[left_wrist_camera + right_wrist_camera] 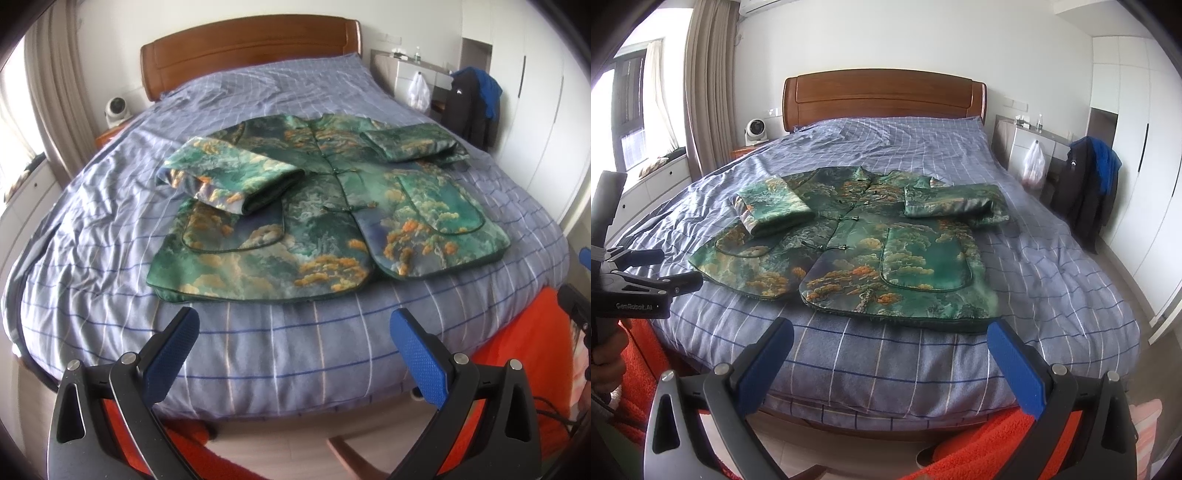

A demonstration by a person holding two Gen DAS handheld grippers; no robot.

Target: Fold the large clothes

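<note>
A green patterned jacket (325, 218) with orange and gold cloud prints lies face up on the bed, both sleeves folded in across its chest. The right wrist view shows the same jacket (857, 254) from the foot of the bed. My left gripper (295, 332) hangs open above the bed's foot edge, short of the jacket's hem, holding nothing. My right gripper (890, 347) is open too, just below the hem, with its blue pads (1015, 365) wide apart. The left gripper (661, 269) also shows at the left side of the right wrist view, held by a hand.
The bed (923, 369) has a blue checked cover and a wooden headboard (882, 96). A small white fan (756, 131) stands on the left nightstand. A chair with dark and blue clothes (1086, 181) and a hanging plastic bag (1034, 162) stand to the right. Orange fabric (979, 443) lies below.
</note>
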